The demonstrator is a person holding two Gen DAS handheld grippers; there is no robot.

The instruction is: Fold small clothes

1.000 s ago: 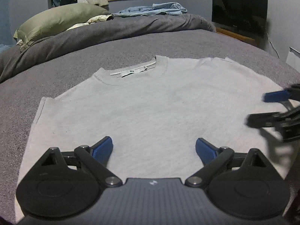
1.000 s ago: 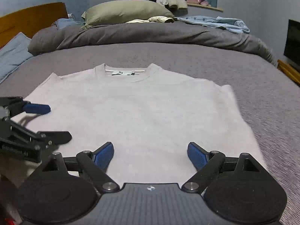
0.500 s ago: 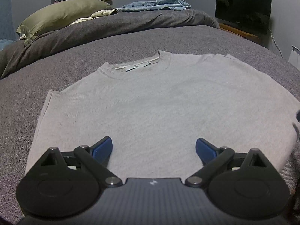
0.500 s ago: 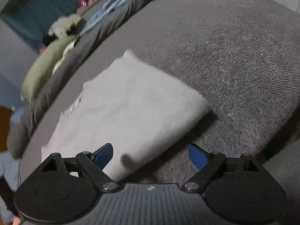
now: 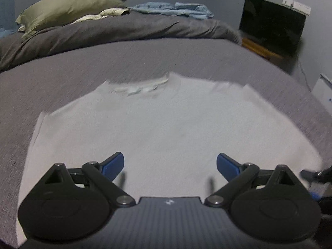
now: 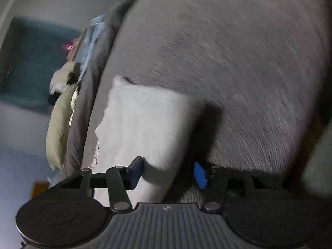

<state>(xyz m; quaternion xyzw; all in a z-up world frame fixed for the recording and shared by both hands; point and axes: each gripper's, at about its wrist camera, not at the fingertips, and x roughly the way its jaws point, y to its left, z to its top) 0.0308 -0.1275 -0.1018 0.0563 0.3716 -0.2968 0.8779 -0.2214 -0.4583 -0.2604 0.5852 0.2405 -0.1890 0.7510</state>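
Change, R side: right gripper (image 6: 168, 173) had rolled over and dropped to the sweater's (image 5: 166, 128) bottom R corner vs 1 s ago, when it sat level behind the hem; fingers also narrowed from wide apart to abt half gap.
Change, L side: left gripper (image 5: 170, 165) kept almost the same spot behind the hem; view smeared w/ motion blur, so it was prob shifting.
Right grip: fingers part closed, straddling the sweater's corner edge, one pad (image 6: 137, 172) against the cloth on top, the other low beside/under it; not clamped yet as far as I could tell.
Left grip: jaws wide apart, nothing betw them, hovering just over the lower sweater.
Sweater: light grey knit, lying flat, face up, on the grey bedspread (image 5: 145, 62); collar (image 5: 143, 87) away from the grippers, hem nearest them. No fold made yet.
Meaning: judged as start of 1st fold; R side was lining up a corner pinch, L side not yet committed to its corner.
Counts: 1 sweater, 2 grippers, 1 olive pillow (image 5: 68, 8), 1 bunched dark duvet (image 5: 124, 29), 1 blue garment heap (image 5: 172, 9) on the duvet, 1 dark TV screen (image 5: 271, 25).
Unsure: whether lower R finger was under the cloth or only beside it.
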